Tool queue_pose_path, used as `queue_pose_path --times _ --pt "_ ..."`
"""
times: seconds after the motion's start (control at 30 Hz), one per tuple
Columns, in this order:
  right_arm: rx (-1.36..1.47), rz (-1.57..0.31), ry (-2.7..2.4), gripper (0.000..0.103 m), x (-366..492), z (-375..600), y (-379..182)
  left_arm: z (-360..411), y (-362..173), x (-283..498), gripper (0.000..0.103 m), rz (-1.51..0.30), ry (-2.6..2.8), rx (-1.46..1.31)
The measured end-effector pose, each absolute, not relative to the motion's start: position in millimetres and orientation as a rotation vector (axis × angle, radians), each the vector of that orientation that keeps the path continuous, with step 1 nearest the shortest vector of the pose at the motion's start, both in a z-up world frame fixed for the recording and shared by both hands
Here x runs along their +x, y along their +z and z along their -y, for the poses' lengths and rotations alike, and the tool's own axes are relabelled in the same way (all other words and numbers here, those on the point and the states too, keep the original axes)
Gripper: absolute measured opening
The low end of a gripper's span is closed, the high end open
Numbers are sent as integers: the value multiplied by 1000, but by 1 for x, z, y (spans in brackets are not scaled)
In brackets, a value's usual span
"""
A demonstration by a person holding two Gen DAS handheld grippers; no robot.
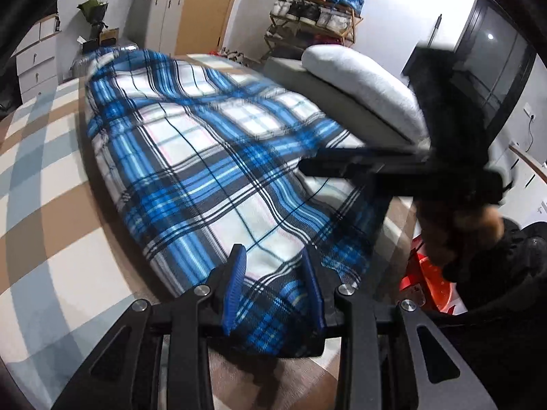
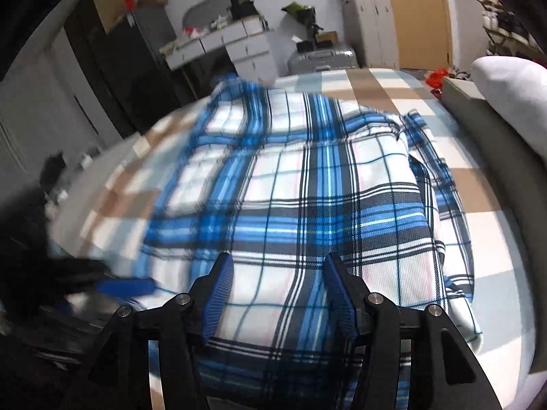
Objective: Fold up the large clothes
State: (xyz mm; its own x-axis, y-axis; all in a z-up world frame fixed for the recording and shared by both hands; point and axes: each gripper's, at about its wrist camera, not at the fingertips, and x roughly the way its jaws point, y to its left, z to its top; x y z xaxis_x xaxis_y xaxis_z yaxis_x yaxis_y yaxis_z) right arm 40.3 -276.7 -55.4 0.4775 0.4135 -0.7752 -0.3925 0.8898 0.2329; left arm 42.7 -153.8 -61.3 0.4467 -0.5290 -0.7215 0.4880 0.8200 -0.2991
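Left wrist view only: the right gripper [image 1: 342, 167] comes in from the right as a blurry black bar above the cloth, with a hand [image 1: 454, 235] behind it. A wooden shoe rack full of shoes [image 1: 314, 13] stands by the far wall. A red plastic tub [image 1: 430, 283] sits low on the right.
Right wrist view only: a white desk with small drawers [image 2: 236, 44] and a silver hard suitcase [image 2: 321, 58] stand past the bed. The left gripper's blue fingertip [image 2: 126, 287] shows as a blur at the lower left.
The cloth: a big blue, white and black checked shirt [image 1: 212, 157] lies spread on the bed with the brown, white and pale blue checked sheet [image 1: 44, 184].
Which way it runs: its long side goes from the grippers at the near edge away to the far end of the bed.
Beside it: a long white fluffy pillow [image 1: 365, 85] lies along the bed's right side.
Left gripper [image 1: 273, 287]: its blue ribbed pads sit partly open with the near edge of the shirt bunched between them; I cannot tell if they pinch it.
Right gripper, own view [image 2: 278, 290]: its jaws stand apart over the shirt's near edge, and the pads do not press the cloth.
Containers: I cannot tell what is in the red tub.
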Motion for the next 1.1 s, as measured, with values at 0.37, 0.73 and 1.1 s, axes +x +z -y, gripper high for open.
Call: queue_pose_path --times 0.37,0.73,1.1 --pt "20 -885 523 60 24 265 -27 155 -67 28 38 -907 -633 -7" --pt "99 -936 558 64 26 262 -42 164 -76 21 38 -892 -603 79" --pt "29 -941 563 64 12 261 -62 143 -58 14 39 -896 -625 -18"
